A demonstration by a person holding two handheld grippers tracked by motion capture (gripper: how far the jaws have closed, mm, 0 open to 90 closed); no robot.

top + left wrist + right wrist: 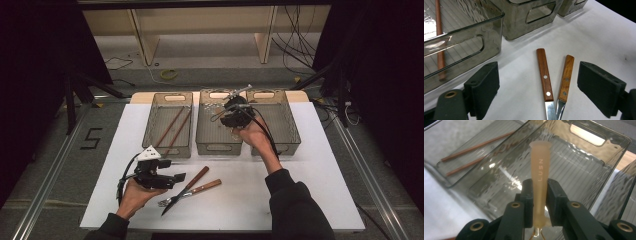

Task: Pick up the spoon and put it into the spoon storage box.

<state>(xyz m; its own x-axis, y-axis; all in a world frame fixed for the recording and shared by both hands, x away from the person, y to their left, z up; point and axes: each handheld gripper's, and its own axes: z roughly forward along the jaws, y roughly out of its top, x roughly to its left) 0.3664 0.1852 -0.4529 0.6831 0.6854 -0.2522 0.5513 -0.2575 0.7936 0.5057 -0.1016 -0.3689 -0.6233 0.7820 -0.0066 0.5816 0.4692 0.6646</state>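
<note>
1. Nearest the person: left gripper [178, 178] low over the white desk [310, 190], jaws spread wide, nothing between the pads.
2. Just ahead of those open jaws: darker red-brown wooden-handled steel utensil [544, 72] and lighter wooden-handled steel utensil [566, 75], both flat on the desk, handles pointing away from the gripper, metal ends toward it and close together, handles fanning slightly apart. Long axes roughly in line with the gripper's own reach, so both lie between the two jaws rather than across them. Clearly the nearer hand for these two; right hand well apart, over the bins.
3. Farther on: three smoky clear plastic bins side by side along the far half of the desk. Left bin [150, 131] holding two thin brown chopsticks [172, 129], lying lengthwise.
4. Over the middle bin [200, 135], toward its far right corner: right gripper [540, 195], jaws nearly closed and clamped on the translucent beige plastic handle [540, 170] of a small wire utensil. Handle standing out straight ahead between the pads, along the gripper's line, flared end farthest away; thin wire loops peeking out at the near end, below the pads.
5. Relation that counts, as a judgement: held utensil above the middle bin's ribbed floor, not touching it, bin directly beneath. Likely next: lower and let go there, minding the shared wall with the right bin [292, 132] just beside.
</note>
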